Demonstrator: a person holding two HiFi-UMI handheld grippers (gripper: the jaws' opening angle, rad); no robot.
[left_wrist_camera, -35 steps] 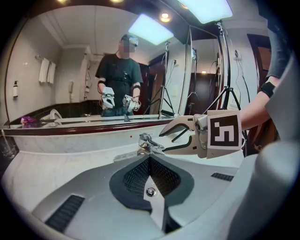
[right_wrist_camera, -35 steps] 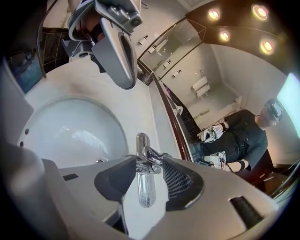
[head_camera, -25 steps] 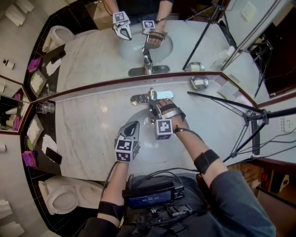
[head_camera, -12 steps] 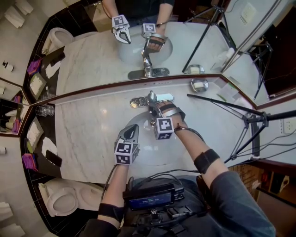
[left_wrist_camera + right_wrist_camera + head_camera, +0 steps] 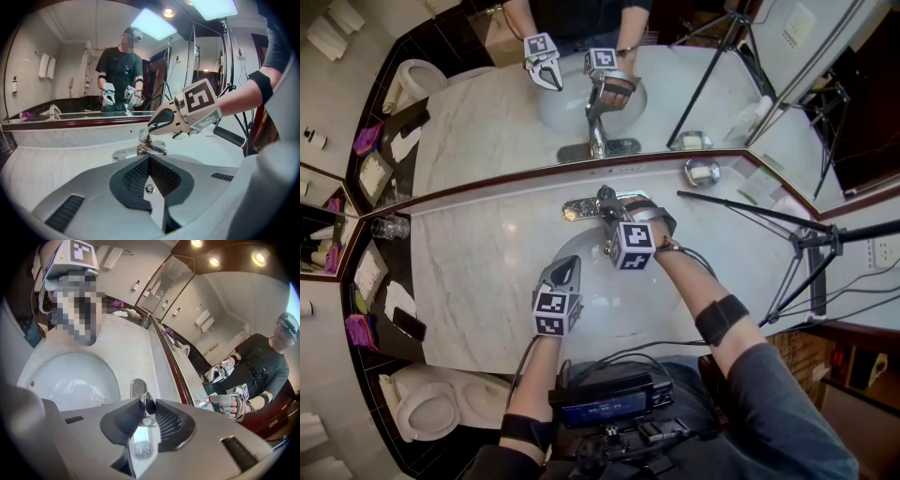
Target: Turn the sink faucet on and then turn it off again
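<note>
The right tool (image 5: 608, 204) has just been closing and now pinches the faucet handle (image 5: 146, 402) at the sink's (image 5: 598, 305) back edge. The left tool (image 5: 570, 263), pressed together and empty, hangs over the sink's left side. The marble bench (image 5: 469, 272) lies open at the left, under the mirror (image 5: 487, 103).

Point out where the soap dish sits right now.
In the head view, the soap dish sits on the marble counter right of centre, close against the mirror and to the right of the faucet.

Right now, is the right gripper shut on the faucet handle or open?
Shut on it: the right gripper, jaws just closing, pinches the faucet handle from both sides.
</note>
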